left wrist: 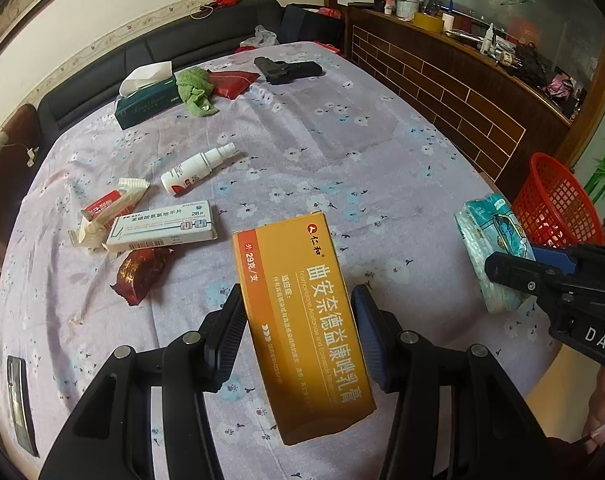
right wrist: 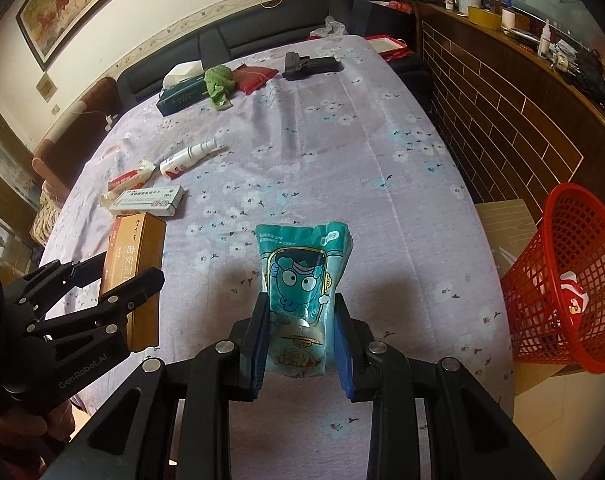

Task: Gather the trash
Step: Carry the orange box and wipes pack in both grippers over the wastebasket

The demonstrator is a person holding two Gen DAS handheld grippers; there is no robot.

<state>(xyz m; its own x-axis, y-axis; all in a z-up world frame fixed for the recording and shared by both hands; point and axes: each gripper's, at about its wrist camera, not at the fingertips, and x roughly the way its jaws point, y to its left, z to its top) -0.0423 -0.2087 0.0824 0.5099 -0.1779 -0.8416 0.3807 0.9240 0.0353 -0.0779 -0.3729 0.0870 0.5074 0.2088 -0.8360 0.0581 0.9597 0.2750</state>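
My left gripper (left wrist: pixel 298 300) is shut on an orange medicine box (left wrist: pixel 302 320) and holds it above the purple floral tablecloth (left wrist: pixel 342 152). The box also shows in the right wrist view (right wrist: pixel 136 264). My right gripper (right wrist: pixel 302 308) is shut on a teal cartoon tissue packet (right wrist: pixel 302 280), seen at the right in the left wrist view (left wrist: pixel 486 240). A red mesh trash basket (right wrist: pixel 566 280) stands on the floor right of the table, with some red and white trash inside. A white pill box (left wrist: pixel 162 230), snack wrappers (left wrist: pixel 114 204), a dark red wrapper (left wrist: pixel 140 272) and a white spray bottle (left wrist: pixel 198 168) lie on the table's left.
At the table's far end lie a green tissue box (left wrist: pixel 146 100), a green cloth (left wrist: pixel 194 88), a red packet (left wrist: pixel 232 80) and a black toy pistol (left wrist: pixel 286 69). A black sofa (left wrist: pixel 142 52) runs behind; a wooden counter (left wrist: pixel 462 92) stands at the right.
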